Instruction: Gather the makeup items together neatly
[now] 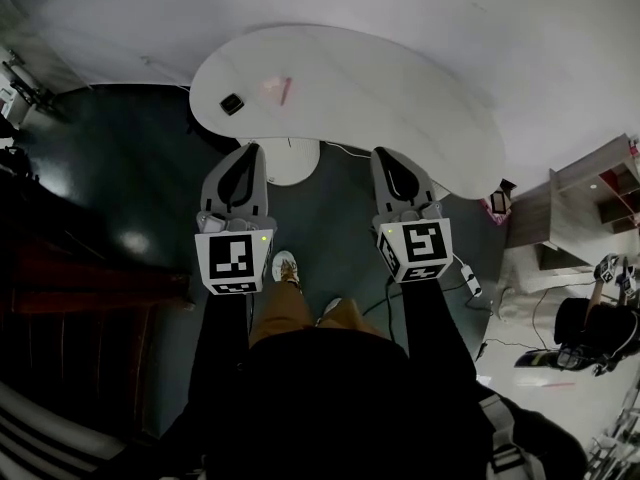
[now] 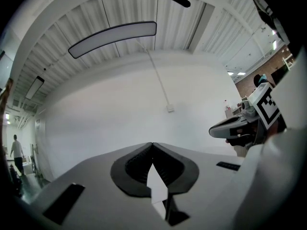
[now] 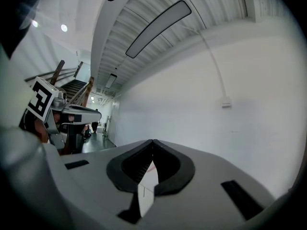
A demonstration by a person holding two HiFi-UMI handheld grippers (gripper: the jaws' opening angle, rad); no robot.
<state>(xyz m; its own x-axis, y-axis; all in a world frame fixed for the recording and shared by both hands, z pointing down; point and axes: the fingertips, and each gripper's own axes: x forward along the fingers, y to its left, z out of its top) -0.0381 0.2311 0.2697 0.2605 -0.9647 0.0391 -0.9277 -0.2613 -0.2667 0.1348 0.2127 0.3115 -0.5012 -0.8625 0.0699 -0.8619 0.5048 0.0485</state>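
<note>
Two makeup items lie on the white desk (image 1: 400, 88): a small dark case (image 1: 232, 104) and, near it at its 3 o'clock, a pink stick (image 1: 281, 90). Both sit toward the desk's left end, close to the curved edge that faces the person, with bare top stretching away to their right.

At 6 o'clock from the items, short of that edge, the left tool (image 1: 254, 150) has its jaws together with nothing between them. The right tool (image 1: 382, 154), at 5 o'clock, is likewise closed and empty.

Between the two tools a round white base (image 1: 292, 160) shows under the desk's rim. A cable (image 1: 350, 151) trails from it across the dark floor (image 1: 130, 198) toward a power strip (image 1: 470, 280). A shelf unit (image 1: 585, 193) stands just past the desk's right end, and a plain white wall (image 2: 120, 109) rises beyond the desk.
</note>
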